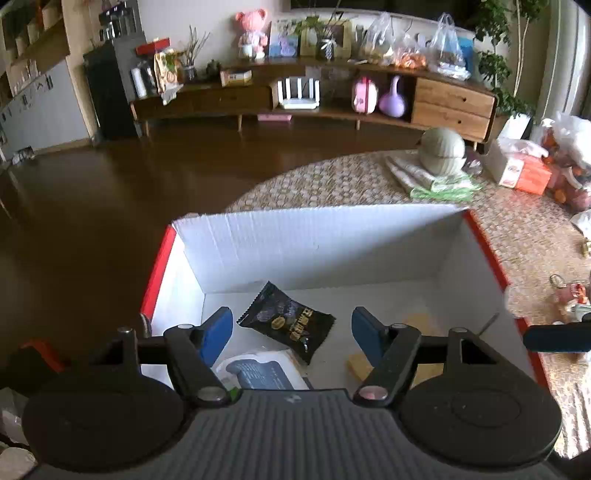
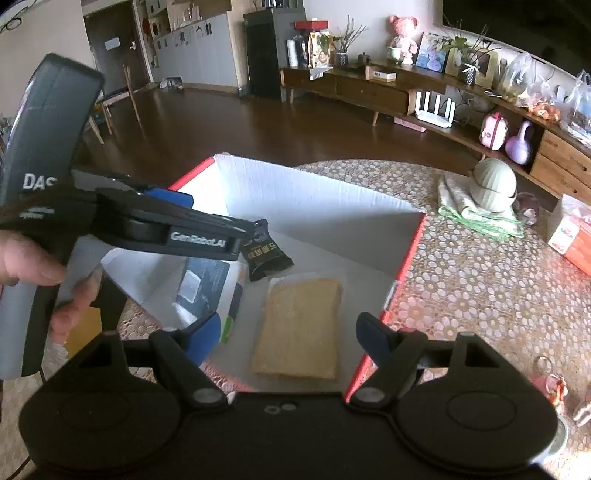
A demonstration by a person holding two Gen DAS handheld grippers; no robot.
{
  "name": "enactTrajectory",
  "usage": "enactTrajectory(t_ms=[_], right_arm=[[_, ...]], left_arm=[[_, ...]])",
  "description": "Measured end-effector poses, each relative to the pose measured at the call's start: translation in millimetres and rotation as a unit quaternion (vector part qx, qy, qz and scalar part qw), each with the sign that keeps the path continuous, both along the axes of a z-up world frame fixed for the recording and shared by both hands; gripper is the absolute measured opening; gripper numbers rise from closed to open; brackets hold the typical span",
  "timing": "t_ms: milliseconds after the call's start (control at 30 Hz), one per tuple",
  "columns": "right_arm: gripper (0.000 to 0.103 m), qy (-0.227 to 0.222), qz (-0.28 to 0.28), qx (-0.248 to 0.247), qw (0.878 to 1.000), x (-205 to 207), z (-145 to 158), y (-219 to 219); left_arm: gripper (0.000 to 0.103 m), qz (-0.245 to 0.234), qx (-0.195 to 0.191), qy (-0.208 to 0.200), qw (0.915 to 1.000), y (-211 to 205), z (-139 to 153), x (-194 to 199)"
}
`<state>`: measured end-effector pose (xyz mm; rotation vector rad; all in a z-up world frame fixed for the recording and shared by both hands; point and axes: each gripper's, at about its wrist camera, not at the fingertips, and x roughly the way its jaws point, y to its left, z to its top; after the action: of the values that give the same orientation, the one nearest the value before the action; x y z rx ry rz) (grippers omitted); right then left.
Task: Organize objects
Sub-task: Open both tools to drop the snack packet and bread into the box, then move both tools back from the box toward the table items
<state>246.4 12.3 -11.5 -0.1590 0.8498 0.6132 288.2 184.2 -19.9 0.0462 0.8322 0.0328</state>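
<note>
- A long wooden sideboard (image 1: 332, 92) stands along the far wall, with two drawers at its right end.
- A pink doll (image 1: 252, 35) stands on top of the sideboard.
- A white router (image 1: 298, 94) with upright antennas is on its lower shelf.
- A purple vase (image 1: 392, 99) is on the same shelf, beside a pink case (image 1: 365, 95).
- A green round helmet (image 2: 494, 184) lies on a folded cloth (image 2: 476, 216) on the patterned tablecloth (image 2: 480, 288).
- The floor (image 1: 129, 192) is dark brown.
</note>
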Motion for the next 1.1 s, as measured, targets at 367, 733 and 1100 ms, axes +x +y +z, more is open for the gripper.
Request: enactTrajectory(t_ms=[367,733,1100], right_arm=[[0.081,-0.032,-0.002,0.019,0.999,-42.5,34.6,-36.4],[0.083,-0.06,-0.021,0.034,0.997,-91.2,45.9,-82.1],[0.086,-0.046,-0.051,0.071,0.995,-123.7,27.5,-149.2]], left_arm=[[0.07,-0.035,0.013,-0.05,0.998,-30.1,41.5,-53.7],[0.071,-0.059,0.005,-0.086,0.9945,-65.8,66.2,-108.5],[0.083,-0.068,-0.004,-0.107,0.9919,-100.2,62.4,-160.3]])
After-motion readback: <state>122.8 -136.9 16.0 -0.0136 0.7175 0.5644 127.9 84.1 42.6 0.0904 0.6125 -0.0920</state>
